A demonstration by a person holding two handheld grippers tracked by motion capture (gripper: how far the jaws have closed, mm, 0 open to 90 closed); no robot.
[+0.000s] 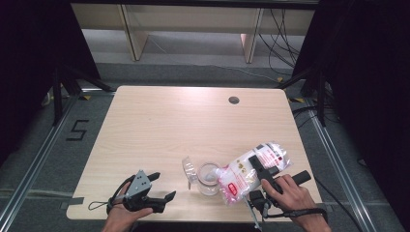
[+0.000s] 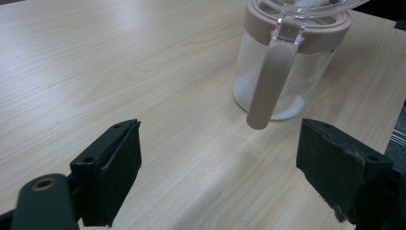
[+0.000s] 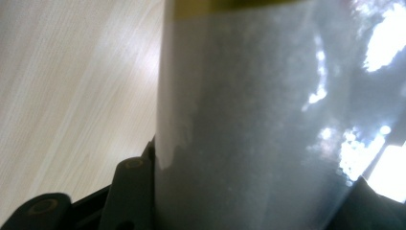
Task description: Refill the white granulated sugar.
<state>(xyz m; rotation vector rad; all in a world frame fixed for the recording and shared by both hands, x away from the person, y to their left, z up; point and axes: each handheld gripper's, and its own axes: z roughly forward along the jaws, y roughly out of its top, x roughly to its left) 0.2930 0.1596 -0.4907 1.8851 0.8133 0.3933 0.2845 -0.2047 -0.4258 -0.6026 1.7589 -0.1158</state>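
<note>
Apparently we are pouring: the right gripper (image 1: 260, 170) is clamping the tilted bag (image 1: 254, 171), its mouth over the jar (image 1: 209, 179) just ahead. Some white powder is lying inside; most seems left. The left gripper (image 2: 218, 175), jaws apart, is waiting short of the jar.

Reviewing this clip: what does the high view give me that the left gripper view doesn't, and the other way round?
High view: the right gripper clamped on a clear bag of white granules, tilted with its lower end at the jar; both hands, the left gripper held open away from the jar, and the table's cable hole.

Left gripper view: the jar's pink collar and long pink handle, with a little white powder at the bottom.

Both: the clear jar with its lid flipped open, and the light wooden table.
</note>
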